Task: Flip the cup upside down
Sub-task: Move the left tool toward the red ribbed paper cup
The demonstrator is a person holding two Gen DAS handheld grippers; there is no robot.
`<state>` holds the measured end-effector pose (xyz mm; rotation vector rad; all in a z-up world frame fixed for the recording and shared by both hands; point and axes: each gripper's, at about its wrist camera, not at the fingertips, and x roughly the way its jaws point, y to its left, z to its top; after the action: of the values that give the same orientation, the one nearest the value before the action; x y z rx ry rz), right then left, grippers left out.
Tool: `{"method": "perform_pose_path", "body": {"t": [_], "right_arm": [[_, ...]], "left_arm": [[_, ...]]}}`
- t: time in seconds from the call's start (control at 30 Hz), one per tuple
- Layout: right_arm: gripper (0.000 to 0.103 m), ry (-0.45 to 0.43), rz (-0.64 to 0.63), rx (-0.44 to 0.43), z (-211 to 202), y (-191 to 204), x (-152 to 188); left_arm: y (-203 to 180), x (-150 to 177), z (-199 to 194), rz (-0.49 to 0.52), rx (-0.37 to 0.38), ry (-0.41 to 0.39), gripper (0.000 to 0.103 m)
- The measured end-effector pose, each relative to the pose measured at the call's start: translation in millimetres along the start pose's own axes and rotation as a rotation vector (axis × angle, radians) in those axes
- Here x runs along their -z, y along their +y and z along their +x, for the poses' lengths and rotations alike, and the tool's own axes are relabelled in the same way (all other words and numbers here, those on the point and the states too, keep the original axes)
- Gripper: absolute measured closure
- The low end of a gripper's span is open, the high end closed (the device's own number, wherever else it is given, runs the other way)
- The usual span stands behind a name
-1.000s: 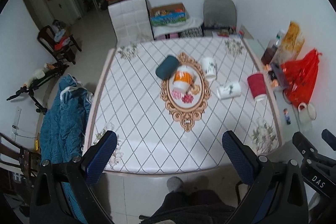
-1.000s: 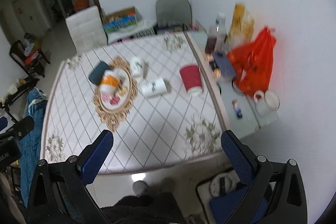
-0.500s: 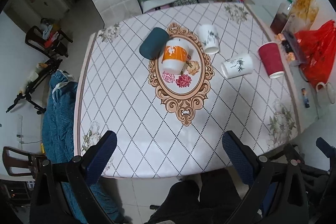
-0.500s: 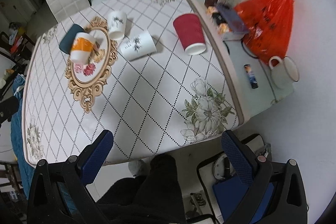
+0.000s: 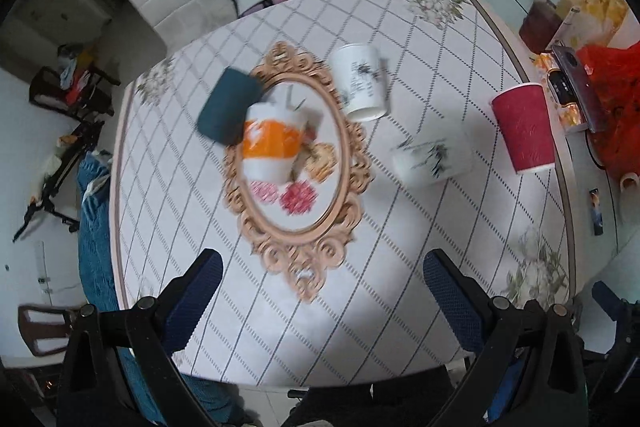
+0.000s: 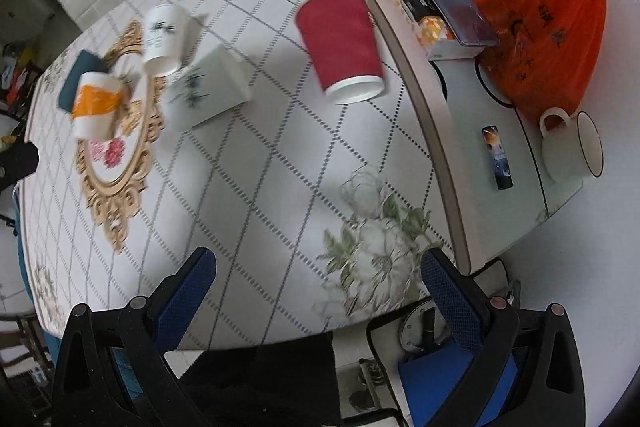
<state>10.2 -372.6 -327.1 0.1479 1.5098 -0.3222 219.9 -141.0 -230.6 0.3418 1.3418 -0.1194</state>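
I saw a smooth, faintly glossy printed cloth covering the table (image 6: 256, 187). The red cup (image 6: 340, 47) looked like ribbed matt paper. Beside it, the orange bag (image 6: 548, 27) was thin, crinkled, shiny plastic. My right tool (image 6: 318, 283) carried textured blue pads (image 6: 448, 291) on matt black plastic.

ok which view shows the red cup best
The right wrist view: the red cup sits large and near the middle, with its white rim facing the camera. In the left wrist view the same cup is smaller and pushed toward the right edge, though still whole and unblocked.
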Motion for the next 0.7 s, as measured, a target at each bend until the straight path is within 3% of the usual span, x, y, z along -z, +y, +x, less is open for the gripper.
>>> {"method": "perform_pose_path", "body": {"t": [0.2, 0.63, 0.7], "right_arm": [[0.000, 0.047, 0.053, 0.022, 31.5, -21.7, -20.0], [0.000, 0.127, 0.126, 0.062, 77.6, -63.3, -46.3], [0.000, 0.137, 0.132, 0.067, 83.6, -70.8, -51.1]], "left_arm": [[-40.3, -43.1, 26.0, 0.078, 0.025, 0.048, 0.000], [-133.5, -105.6, 74.5, 0.191, 0.196, 0.214, 0.001], [-145.2, -112.4, 79.5, 0.186, 0.245, 0.252, 0.009]]}}
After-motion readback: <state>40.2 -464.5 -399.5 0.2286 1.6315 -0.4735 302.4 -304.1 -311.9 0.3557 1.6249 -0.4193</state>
